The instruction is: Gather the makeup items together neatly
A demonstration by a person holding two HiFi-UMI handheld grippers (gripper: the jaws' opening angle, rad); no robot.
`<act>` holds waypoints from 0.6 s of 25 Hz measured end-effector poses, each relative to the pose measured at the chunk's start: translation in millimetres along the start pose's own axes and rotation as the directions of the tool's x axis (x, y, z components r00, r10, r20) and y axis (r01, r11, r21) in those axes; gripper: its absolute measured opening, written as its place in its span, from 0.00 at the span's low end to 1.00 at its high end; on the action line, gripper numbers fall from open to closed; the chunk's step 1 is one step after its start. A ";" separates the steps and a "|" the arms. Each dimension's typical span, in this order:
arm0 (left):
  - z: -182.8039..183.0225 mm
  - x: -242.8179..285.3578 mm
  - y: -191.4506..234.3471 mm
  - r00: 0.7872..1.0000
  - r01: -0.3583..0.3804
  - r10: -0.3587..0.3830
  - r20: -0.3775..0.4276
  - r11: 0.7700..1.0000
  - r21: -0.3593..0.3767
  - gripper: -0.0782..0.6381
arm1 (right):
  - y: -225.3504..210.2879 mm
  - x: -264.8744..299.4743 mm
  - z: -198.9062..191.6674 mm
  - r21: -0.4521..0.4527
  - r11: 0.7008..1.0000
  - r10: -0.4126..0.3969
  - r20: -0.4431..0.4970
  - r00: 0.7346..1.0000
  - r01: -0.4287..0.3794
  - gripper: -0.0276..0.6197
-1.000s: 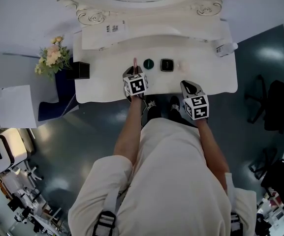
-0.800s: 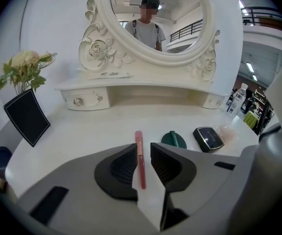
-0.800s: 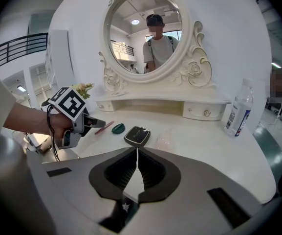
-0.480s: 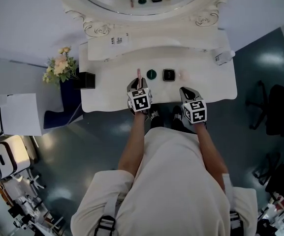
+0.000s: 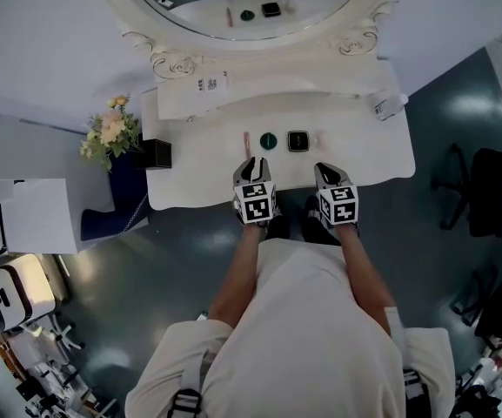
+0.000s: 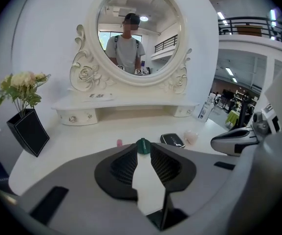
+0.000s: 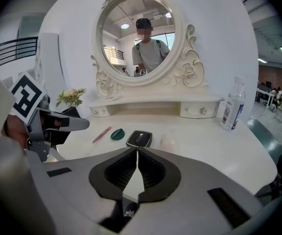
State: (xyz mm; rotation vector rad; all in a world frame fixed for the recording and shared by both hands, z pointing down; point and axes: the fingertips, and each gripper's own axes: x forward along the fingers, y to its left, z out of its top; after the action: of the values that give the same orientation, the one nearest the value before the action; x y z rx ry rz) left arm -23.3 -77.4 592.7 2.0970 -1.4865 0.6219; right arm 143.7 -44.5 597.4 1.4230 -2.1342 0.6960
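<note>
Head view: we hold the left gripper (image 5: 252, 162) and right gripper (image 5: 325, 168) over the table's (image 5: 198, 159) near edge, with the pink stick (image 5: 246, 141), green disc (image 5: 268, 140), black compact (image 5: 297, 140) and pale pink item (image 5: 320, 138) in a row beyond. Left gripper view: jaws slightly apart, empty. Right gripper view: jaws together, empty.

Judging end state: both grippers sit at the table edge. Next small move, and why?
Probably none beyond parking: pink stick, green disc, black compact and pale pink item already lie in one close row; left gripper and right gripper hold nothing.
</note>
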 end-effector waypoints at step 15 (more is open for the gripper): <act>-28.6 -39.4 -20.3 0.998 -0.002 0.002 0.061 1.000 0.011 0.20 | 25.4 -27.4 -28.3 -0.019 0.999 0.043 -0.001 0.999 -0.043 0.12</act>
State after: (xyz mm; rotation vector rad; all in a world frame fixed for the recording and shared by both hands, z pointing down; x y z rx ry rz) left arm -18.3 -25.1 587.9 2.1408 -1.5216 0.5727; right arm 132.6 1.0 597.6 1.3710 -2.1711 0.6898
